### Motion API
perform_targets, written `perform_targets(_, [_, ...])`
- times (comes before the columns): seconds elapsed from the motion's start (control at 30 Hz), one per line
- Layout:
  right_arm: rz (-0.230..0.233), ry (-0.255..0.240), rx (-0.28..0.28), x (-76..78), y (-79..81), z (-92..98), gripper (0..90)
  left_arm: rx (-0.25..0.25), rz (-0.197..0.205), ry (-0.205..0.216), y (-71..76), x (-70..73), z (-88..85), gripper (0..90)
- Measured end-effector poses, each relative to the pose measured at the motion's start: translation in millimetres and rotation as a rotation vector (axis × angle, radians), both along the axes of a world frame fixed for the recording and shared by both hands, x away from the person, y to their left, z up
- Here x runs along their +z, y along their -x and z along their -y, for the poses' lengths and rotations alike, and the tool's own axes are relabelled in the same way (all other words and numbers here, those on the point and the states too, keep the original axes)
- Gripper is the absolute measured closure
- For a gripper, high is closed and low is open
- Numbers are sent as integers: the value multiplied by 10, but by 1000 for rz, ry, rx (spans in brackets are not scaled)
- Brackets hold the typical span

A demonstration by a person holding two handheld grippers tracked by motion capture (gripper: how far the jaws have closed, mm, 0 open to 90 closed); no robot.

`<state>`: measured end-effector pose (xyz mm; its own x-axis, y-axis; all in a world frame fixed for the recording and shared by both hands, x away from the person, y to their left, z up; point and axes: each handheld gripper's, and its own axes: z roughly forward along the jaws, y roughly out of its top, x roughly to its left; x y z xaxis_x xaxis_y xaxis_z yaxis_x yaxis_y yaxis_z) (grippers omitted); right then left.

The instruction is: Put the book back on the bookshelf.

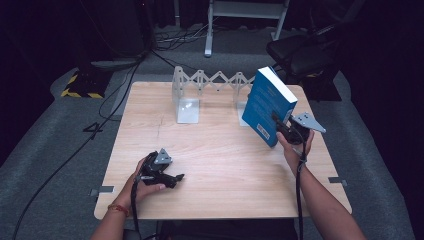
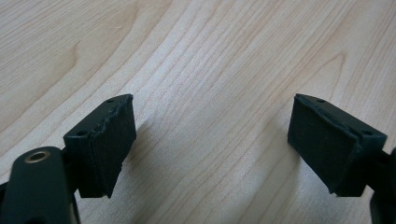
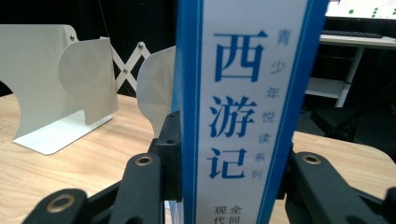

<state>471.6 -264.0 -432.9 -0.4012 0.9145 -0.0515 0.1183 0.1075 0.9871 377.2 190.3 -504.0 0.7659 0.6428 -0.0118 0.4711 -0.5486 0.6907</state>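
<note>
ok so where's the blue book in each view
High view: the blue book stands tilted at right, clamped by the right gripper.
Right gripper view: its spine runs up the centre.
Left gripper view: bare wooden table between open jaws.
Shared landmark: the white expanding bookend rack.

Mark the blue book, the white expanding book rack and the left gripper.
blue book (image 1: 267, 102): high view, on its front cover.
white expanding book rack (image 1: 187, 111): high view, on its left end plate's base.
left gripper (image 2: 212, 149): left gripper view, midway between the open jaws' tips.
</note>
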Motion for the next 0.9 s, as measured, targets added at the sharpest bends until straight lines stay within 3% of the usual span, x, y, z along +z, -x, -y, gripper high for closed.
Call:
perform_targets(0.5, [5, 5, -39, -17, -274, -249, 608, 1, -3, 2, 1, -1, 4, 158])
perform_targets(0.7, [-1, 42, -39, 5, -358, -282, 600, 1, -3, 2, 1, -1, 4, 158])
perform_targets(0.9, [-45, 86, -18, -2, -379, -230, 561, 1, -3, 2, 2, -1, 5, 159])
